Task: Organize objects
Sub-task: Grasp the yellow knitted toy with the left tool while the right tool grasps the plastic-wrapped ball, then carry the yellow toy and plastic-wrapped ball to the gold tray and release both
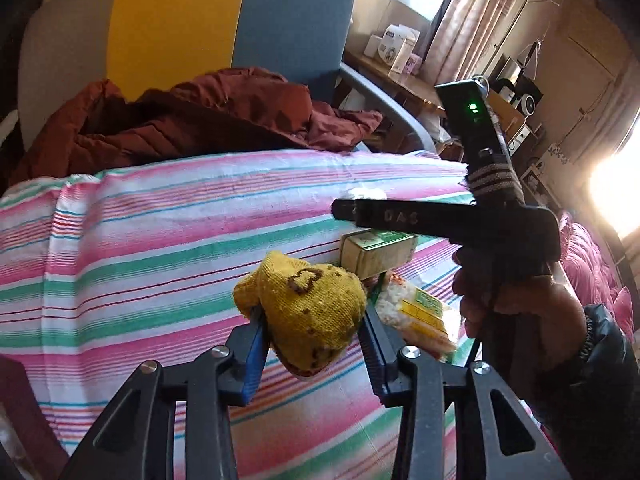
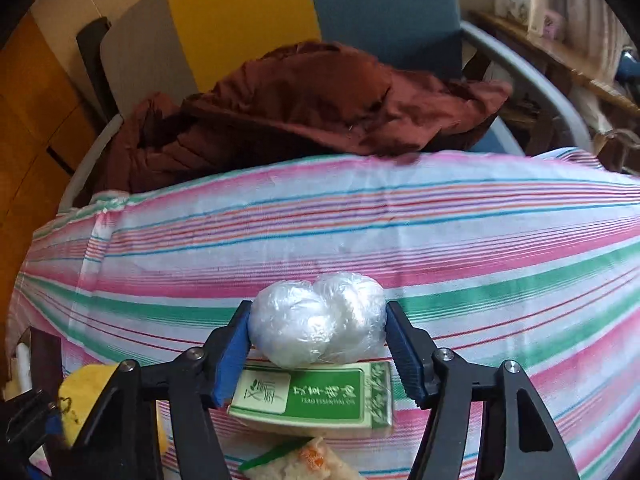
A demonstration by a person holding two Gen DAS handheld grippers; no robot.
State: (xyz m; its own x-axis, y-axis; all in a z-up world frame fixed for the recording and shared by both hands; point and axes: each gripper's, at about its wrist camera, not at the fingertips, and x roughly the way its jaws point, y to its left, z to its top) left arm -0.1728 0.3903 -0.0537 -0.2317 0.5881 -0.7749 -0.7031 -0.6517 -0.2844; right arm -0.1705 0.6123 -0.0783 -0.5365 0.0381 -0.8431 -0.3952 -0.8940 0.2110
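In the left wrist view my left gripper (image 1: 312,316) is shut on a yellow knit sock (image 1: 308,308) with brown marks, its blue pads pressing both sides above the striped cloth (image 1: 160,240). In the right wrist view my right gripper (image 2: 318,316) is shut on a white plastic-wrapped bundle (image 2: 316,320), both pads touching its ends. Just below the bundle a green and white box (image 2: 312,396) lies flat, with a snack packet (image 2: 304,460) nearer still. The box (image 1: 376,252) and the packet (image 1: 416,316) also show beyond the sock. A hand (image 1: 500,300) grips the right tool's handle.
A maroon jacket (image 1: 200,120) is heaped at the far edge of the striped cloth, against a chair with a yellow and blue back (image 1: 288,20). Behind, a wooden shelf (image 1: 396,76) carries boxes by the window. A pink quilt (image 1: 592,264) lies at the right.
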